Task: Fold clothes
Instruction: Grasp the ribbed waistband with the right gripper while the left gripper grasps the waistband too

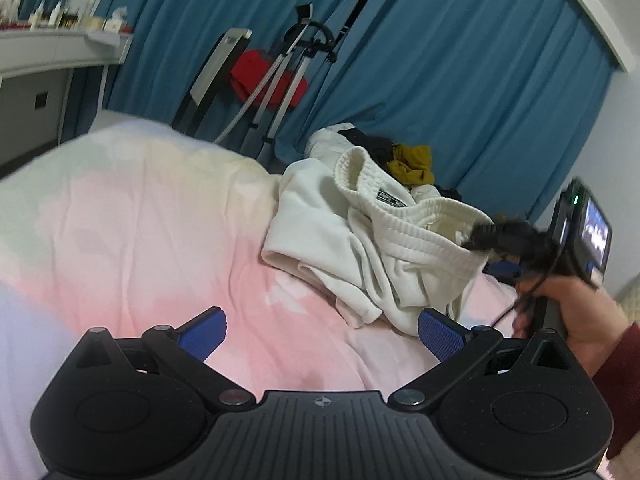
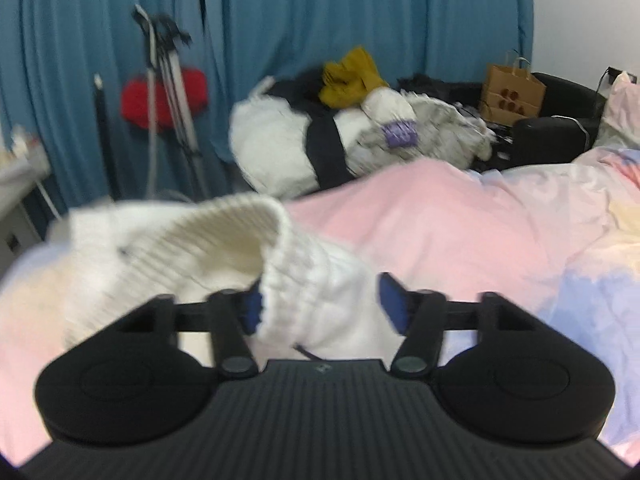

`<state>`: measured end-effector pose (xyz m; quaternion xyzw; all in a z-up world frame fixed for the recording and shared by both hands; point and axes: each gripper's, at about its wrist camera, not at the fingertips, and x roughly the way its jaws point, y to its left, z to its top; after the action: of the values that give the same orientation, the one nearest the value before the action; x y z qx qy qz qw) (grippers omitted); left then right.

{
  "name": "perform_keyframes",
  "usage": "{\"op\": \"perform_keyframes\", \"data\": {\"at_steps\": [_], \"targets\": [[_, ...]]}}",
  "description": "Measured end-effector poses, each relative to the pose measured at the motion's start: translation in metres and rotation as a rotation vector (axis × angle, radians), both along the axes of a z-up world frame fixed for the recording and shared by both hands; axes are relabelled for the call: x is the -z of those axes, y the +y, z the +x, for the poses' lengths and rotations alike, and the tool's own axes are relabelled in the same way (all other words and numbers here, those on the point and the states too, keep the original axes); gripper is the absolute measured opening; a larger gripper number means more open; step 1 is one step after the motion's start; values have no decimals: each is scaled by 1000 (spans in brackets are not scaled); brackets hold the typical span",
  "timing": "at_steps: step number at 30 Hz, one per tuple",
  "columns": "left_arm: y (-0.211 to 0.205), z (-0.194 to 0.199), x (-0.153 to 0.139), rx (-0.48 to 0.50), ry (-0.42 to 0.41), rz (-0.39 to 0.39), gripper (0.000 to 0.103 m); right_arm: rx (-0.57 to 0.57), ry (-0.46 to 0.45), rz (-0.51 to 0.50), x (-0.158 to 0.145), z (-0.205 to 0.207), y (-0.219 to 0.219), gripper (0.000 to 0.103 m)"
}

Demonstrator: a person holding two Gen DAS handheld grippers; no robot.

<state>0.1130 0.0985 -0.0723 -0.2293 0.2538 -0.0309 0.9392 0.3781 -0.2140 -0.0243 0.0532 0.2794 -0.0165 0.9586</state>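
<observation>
A crumpled cream-white garment (image 1: 372,232) with a ribbed waistband lies on the pink bedspread (image 1: 152,240). My left gripper (image 1: 320,330) is open and empty, low over the bedspread just short of the garment. My right gripper (image 2: 320,304) is open, with the ribbed waistband (image 2: 296,276) lying between its blue fingers. In the left wrist view the right gripper (image 1: 484,238) shows at the garment's right edge, held by a hand in a dark red sleeve.
A pile of other clothes (image 2: 340,136), white, black and mustard, lies beyond the bed's far edge. A tripod stand (image 1: 280,80) with a red item stands before blue curtains (image 1: 460,60). A white shelf (image 1: 52,52) is far left. A paper bag (image 2: 510,92) is far right.
</observation>
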Motion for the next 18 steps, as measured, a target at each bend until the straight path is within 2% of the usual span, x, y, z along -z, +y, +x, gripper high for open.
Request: {"op": "perform_keyframes", "data": {"at_steps": [1, 2, 3, 9, 14, 18], "targets": [[1, 2, 2, 5, -1, -10, 103, 11, 12, -5, 3, 1, -3, 36], [2, 4, 3, 8, -3, -18, 103, 25, 20, 18, 4, -2, -9, 21], [4, 4, 2, 8, -5, -23, 103, 38, 27, 43, 5, -7, -14, 20], [4, -10, -10, 18, -64, -28, 103, 21, -27, 110, -8, -68, -43, 15], [2, -29, -24, 21, -100, -30, 103, -35, -83, 162, -21, -141, -63, 14], [-2, -47, -33, 21, -106, -20, 103, -76, -80, 219, -14, -203, -73, 14]]}}
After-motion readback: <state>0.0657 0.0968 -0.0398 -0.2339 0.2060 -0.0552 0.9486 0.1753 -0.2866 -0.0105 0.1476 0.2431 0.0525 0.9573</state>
